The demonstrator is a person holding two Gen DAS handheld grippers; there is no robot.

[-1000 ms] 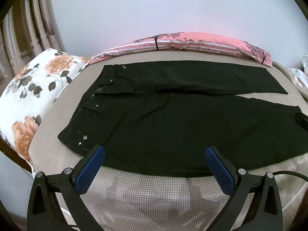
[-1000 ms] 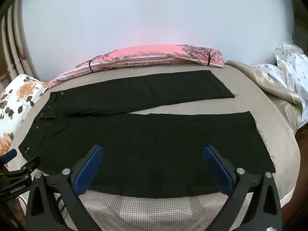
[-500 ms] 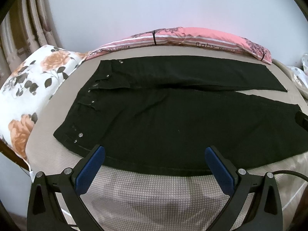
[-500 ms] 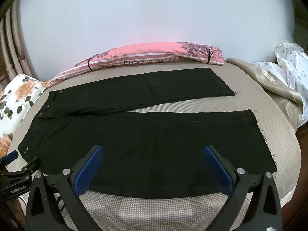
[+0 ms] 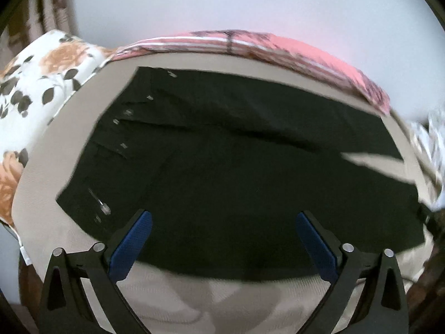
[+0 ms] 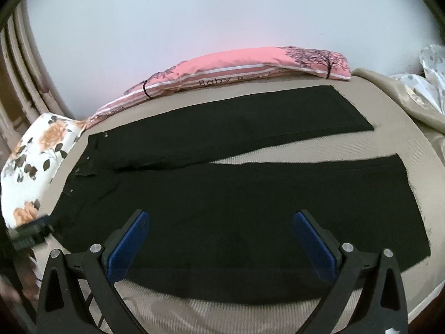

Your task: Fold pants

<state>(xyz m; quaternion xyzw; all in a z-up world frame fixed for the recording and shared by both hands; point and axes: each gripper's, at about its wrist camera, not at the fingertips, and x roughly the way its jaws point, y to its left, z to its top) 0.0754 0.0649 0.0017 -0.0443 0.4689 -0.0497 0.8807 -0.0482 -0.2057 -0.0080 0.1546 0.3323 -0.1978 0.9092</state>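
Note:
Black pants [image 6: 222, 194] lie flat on a beige bed, waistband at the left, both legs stretched to the right and slightly apart. They also show in the left wrist view [image 5: 236, 172], which is blurred. My left gripper [image 5: 222, 239] is open and empty, over the near edge of the pants toward the waist end. My right gripper [image 6: 221, 236] is open and empty, over the near leg's front edge. The left gripper also shows at the left edge of the right wrist view [image 6: 30, 231], by the waistband.
A long pink pillow [image 6: 250, 66] lies along the wall behind the pants. A floral pillow [image 6: 36, 153] sits at the left end of the bed [image 6: 403, 139]. Crumpled white and beige bedding [image 6: 422, 91] lies at the right. The bed's front edge is close below both grippers.
The left gripper has moved in closer and lower over the waist end, its view now blurred. The right gripper has edged slightly forward. The pants have not moved.

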